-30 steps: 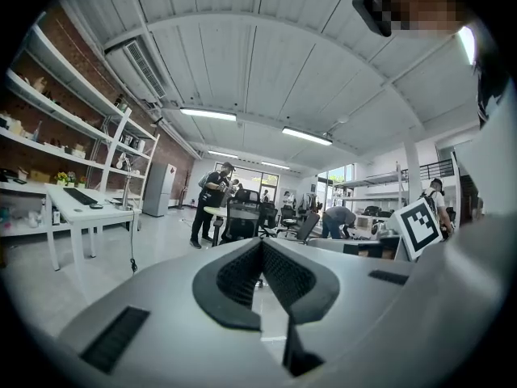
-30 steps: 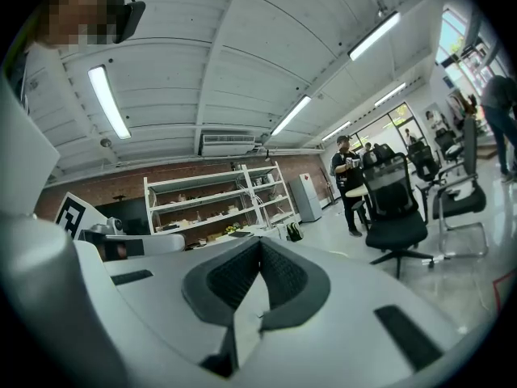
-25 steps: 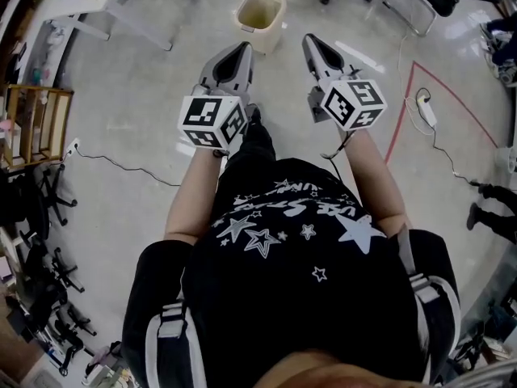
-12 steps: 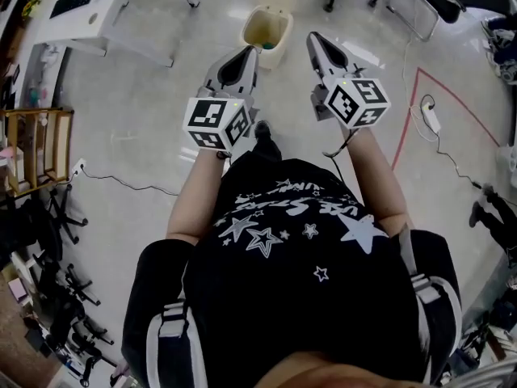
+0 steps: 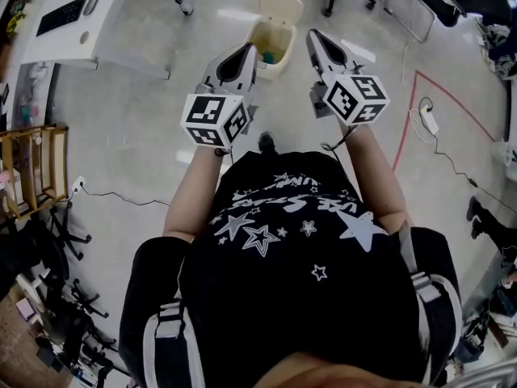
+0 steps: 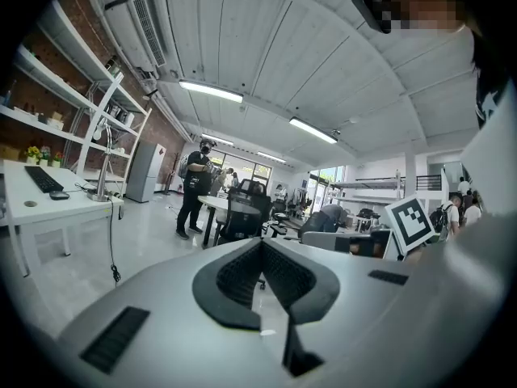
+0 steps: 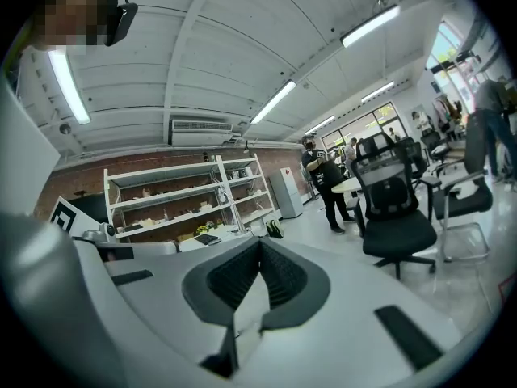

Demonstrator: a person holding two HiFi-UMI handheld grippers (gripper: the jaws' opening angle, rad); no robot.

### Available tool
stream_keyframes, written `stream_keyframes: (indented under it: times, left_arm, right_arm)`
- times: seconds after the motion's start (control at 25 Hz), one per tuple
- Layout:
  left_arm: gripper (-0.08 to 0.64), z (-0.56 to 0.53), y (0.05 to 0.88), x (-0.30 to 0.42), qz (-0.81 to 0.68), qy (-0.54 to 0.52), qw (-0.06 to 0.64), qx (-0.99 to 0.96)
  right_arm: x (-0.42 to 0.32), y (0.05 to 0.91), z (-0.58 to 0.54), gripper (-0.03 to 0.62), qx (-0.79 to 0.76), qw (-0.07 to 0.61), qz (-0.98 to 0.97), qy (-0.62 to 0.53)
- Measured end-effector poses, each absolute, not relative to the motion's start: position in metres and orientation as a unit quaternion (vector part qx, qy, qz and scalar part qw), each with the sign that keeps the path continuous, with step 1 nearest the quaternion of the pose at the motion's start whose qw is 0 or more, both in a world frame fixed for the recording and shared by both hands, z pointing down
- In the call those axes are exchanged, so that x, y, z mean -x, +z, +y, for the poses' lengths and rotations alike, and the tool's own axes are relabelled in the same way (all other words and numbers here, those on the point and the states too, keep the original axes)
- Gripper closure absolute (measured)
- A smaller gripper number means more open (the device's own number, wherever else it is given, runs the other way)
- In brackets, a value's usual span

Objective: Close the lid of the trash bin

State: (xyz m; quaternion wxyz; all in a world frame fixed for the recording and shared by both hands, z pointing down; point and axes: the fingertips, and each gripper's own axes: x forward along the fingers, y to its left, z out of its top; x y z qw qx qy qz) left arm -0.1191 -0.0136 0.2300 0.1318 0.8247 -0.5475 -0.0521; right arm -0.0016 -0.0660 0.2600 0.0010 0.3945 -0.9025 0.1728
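Head view, left to right: we see a white desk [image 5: 73, 23] top left, a wooden rack [image 5: 32, 168] at the left edge and a cable [image 5: 121, 199] on the floor. Left gripper [image 5: 244, 51] jaws are pressed together on nothing, and its tip overlaps the trash bin [image 5: 271, 39]. The bin sits on the floor ahead, between our gripper tips. It is cream, with its lid [image 5: 281, 6] standing up at the far side and something teal inside. Right gripper [image 5: 313, 37] jaws are also together, empty. Red floor tape [image 5: 404, 128] and a power strip [image 5: 426, 113] lie to the right.

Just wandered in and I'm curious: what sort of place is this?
Likely an open-plan office or lab workspace: an office chair, a white desk with a keyboard, and stocked shelves.
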Motion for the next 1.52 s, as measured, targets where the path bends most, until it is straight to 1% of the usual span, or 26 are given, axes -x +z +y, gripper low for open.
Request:
stream_keyframes:
  times: [0.28,0.6,0.92,1.28,1.52]
  left_arm:
    - [0.548,-0.045,0.239,0.147,-0.543,-0.054,0.146,-0.825]
    - [0.548,-0.076,0.251,0.142,-0.540,-0.050,0.154,-0.826]
    - [0.548,-0.142,0.258,0.131,-0.554,-0.032,0.154,-0.817]
    - [0.548,-0.216,0.286,0.114,-0.572,-0.002,0.176,-0.801]
    - [0.548,-0.258,0.313,0.112,-0.595,0.013,0.193,-0.780]
  right_arm:
    - [0.026,0.270,-0.091,0.584,-0.403,0.019,-0.897,0.178]
    - [0.017,0.280,-0.132,0.584,-0.417,0.022,-0.890,0.185]
    - [0.012,0.300,-0.206,0.584,-0.406,0.025,-0.891,0.202]
    - [-0.012,0.342,-0.283,0.584,-0.401,0.065,-0.887,0.218]
    - [-0.021,0.394,-0.328,0.584,-0.387,0.099,-0.881,0.254]
